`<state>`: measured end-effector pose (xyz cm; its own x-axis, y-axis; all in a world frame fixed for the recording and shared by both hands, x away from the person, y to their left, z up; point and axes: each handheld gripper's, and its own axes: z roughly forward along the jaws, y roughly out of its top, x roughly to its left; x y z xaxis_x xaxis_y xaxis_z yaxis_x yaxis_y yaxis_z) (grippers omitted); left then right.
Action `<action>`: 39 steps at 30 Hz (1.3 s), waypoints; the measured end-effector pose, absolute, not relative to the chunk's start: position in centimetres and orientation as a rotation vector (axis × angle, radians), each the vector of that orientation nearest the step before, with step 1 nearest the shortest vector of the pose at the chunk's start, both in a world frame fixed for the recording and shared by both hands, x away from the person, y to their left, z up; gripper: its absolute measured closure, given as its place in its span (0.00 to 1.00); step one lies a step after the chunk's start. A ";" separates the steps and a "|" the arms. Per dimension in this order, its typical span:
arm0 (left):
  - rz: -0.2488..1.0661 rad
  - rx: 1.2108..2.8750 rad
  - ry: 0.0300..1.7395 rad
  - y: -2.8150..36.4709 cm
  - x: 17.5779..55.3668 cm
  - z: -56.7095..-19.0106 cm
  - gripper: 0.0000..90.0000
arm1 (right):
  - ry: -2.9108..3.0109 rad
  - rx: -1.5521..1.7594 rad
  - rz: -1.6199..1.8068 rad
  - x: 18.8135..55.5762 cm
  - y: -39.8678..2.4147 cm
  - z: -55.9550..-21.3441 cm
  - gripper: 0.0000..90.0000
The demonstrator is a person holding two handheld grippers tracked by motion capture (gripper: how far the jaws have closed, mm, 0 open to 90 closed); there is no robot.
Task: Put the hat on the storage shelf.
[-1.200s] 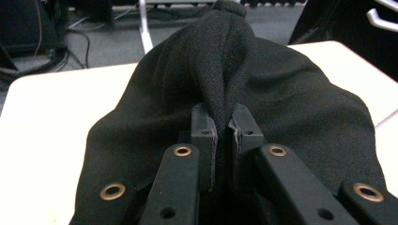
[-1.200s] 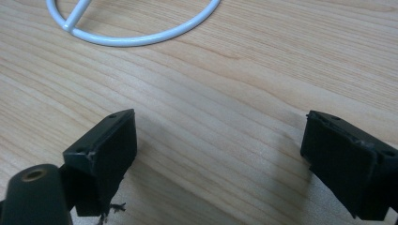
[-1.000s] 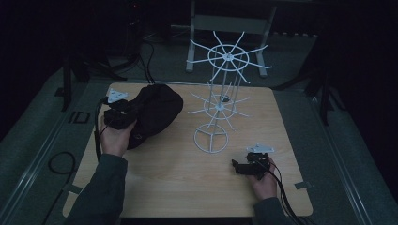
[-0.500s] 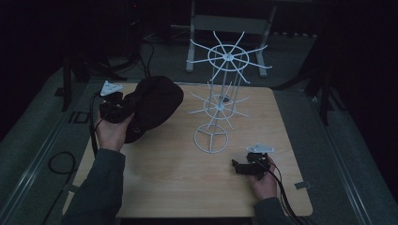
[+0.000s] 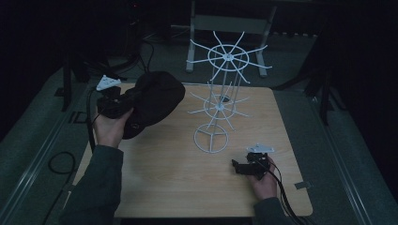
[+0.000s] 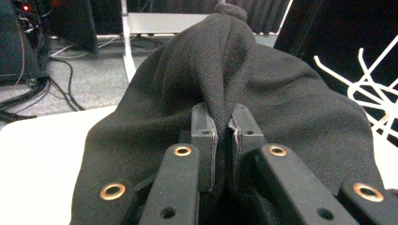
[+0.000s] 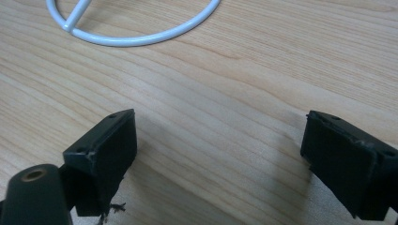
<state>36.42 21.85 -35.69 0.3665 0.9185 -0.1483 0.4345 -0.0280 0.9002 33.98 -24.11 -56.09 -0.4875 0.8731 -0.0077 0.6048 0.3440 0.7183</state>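
Left tool point(image 6: 223, 136), clamped on a fold of the black cap point(image 5: 155, 101), sits left of the white wire rack point(image 5: 220, 105), nearer than the wide-open right tool point(image 5: 240, 167).

Hat point(image 5: 155, 101) left of rack point(image 5: 218, 105) on table point(image 5: 178, 183)

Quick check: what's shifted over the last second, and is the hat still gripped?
The left gripper, still shut on the black hat, has lifted it up and away toward the table's far-left corner. The right gripper stays open, resting near the white wire rack, which hasn't moved.
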 end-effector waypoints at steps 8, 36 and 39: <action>0.601 1.637 1.214 22.1 36.5 -35.1 0.93 | 2.221 1.299 0.936 34.0 -24.1 -56.1 0.12; 0.494 1.568 1.110 22.5 36.7 -32.9 0.93 | 2.221 1.297 0.935 34.0 -24.1 -56.1 0.12; 0.482 1.559 1.095 22.5 36.9 -32.8 0.93 | 2.221 1.298 0.935 34.0 -24.1 -56.1 0.12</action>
<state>36.87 22.54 -32.84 0.4868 0.8383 -0.2454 0.3861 0.0455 0.9214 33.98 -24.11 -56.09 -0.4878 0.8729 -0.0087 0.6039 0.3446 0.7187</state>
